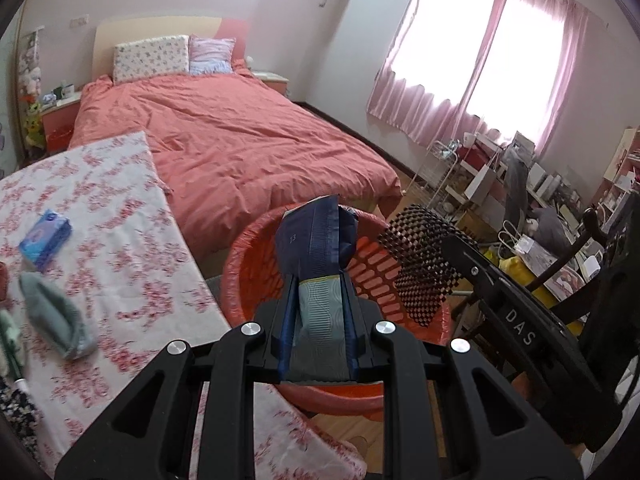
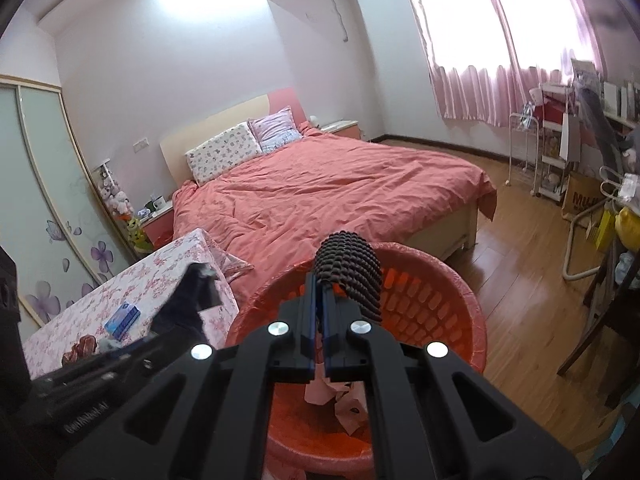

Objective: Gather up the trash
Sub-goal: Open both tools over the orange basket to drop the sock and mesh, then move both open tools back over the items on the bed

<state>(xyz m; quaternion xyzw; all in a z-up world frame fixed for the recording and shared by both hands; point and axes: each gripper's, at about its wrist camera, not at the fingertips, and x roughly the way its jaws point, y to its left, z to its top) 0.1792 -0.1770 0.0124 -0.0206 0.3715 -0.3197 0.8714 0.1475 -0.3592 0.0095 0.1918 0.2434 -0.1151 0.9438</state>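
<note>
The left gripper (image 1: 318,280) is closed on a dark blue wrapper (image 1: 316,236), which is pinched between the two fingers and stands up above the red basket (image 1: 248,256). The right gripper (image 2: 320,312) is closed on a black mesh sleeve (image 2: 352,272), gripped at one edge only, with most of the sleeve curving up and away over the same basket. Crumpled pink paper (image 2: 340,400) is already seen at the bottom of the basket. Both pieces of trash are judged to be positioned over the opening and ready for release.

Possible faults from this position:

- The mesh sleeve is light and springy; on release it may bounce or unroll toward the rim and fall onto the wooden floor (image 2: 520,248)
- The wrapper is tall and stiff; if it is released while leaning toward the far rim, it may tip out toward the bed (image 1: 240,140)
- The two grippers are held close together; a collision may be caused if both are opened or lowered at once
- The basket stands just beside the table (image 1: 120,240); it may be knocked or shifted if a gripper is lowered against its rim

A blue tissue pack (image 1: 46,240) and a grey cloth (image 1: 56,316) are left lying on the table; whether these count as trash cannot be told
</note>
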